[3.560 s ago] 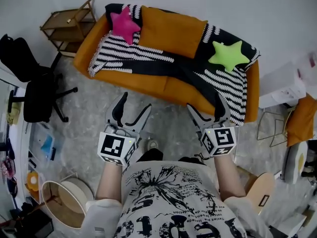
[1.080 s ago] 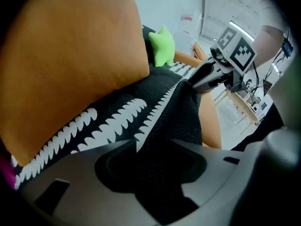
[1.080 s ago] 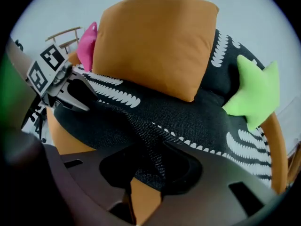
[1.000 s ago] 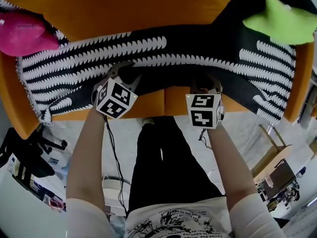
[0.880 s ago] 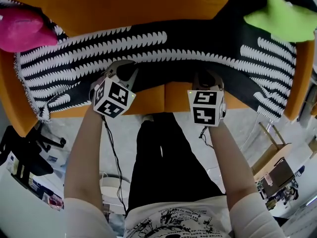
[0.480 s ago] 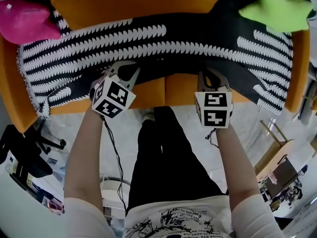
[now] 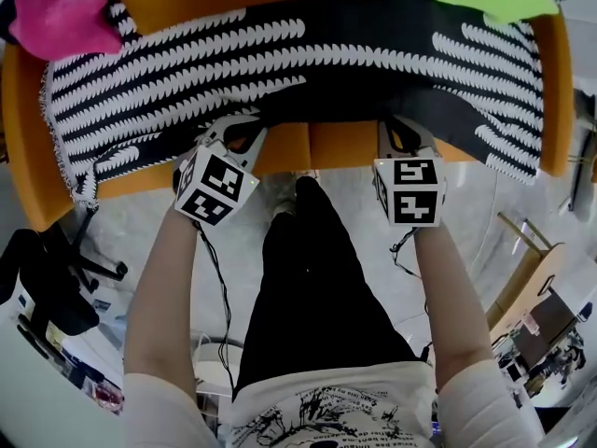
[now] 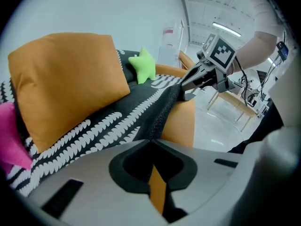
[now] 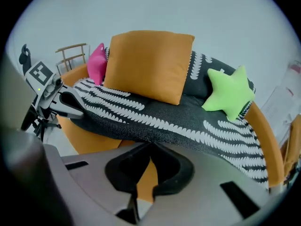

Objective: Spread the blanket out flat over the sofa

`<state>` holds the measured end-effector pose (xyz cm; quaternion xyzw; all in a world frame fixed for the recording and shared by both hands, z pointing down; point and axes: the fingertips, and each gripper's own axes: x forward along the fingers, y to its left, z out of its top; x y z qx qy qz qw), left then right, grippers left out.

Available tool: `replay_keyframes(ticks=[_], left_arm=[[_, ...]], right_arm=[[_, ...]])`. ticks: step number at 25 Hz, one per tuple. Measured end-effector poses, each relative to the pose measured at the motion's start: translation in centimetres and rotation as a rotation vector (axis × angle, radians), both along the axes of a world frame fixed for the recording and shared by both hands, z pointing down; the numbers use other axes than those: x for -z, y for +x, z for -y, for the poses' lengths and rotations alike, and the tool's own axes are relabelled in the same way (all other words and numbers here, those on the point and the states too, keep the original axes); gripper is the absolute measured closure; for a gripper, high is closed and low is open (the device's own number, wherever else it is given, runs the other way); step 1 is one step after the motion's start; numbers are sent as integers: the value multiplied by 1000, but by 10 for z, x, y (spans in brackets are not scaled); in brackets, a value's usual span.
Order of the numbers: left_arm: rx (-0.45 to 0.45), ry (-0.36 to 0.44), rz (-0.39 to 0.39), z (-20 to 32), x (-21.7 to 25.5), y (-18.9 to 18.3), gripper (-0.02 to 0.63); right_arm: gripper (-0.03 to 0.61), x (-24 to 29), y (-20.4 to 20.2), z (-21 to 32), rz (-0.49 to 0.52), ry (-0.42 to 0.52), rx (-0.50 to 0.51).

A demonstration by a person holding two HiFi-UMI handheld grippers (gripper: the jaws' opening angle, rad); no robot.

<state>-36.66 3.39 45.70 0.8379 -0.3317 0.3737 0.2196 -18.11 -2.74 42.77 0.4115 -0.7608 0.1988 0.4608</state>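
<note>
Left claw [image 7: 244, 125] and right claw [image 7: 399, 123], just clenched on the blanket [image 7: 326, 49] edge, have risen.

Left gripper [image 7: 247, 125] and right gripper [image 7: 403, 125] just closed on the blanket [image 7: 308, 63] edge and hauled it up off the sofa [image 7: 326, 147].

bright, even indoor light, soft shadows; strong fisheye bending with dark vignetted corners.

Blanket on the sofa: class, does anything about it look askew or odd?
The black-and-white patterned blanket lies skewed across the orange sofa: its front edge is raised, pinched by the left tool and by the right tool, whose jaws have just been closing.
</note>
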Motion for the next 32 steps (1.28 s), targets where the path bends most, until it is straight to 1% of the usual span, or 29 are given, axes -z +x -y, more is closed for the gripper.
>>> replay_keyframes(ticks=[5,12,14,18,24,28,32], left_arm=[[-13,12,-15,-46,12,11,592],[-11,25,-33,-106,33,25,592],[-21,21,-29,-119,31,29,593],[-40,-6,-27,-144,9,40,592],[2,-32,-28,-154,-6,35,592],[9,-42,-19,-140,-14,61,592],[66,-65,-19,-125,-35,86,592]], right_arm=[[546,8,10,-42,8,14,-14],[549,12,28,-109,-14,-16,-4],[549,6,32,-121,-14,-33,-2],[549,-20,40,-139,-14,-72,1],[549,-38,34,-146,-16,-112,47],[549,-54,60,-136,-2,-152,45],[550,-77,85,-119,9,-185,72]])
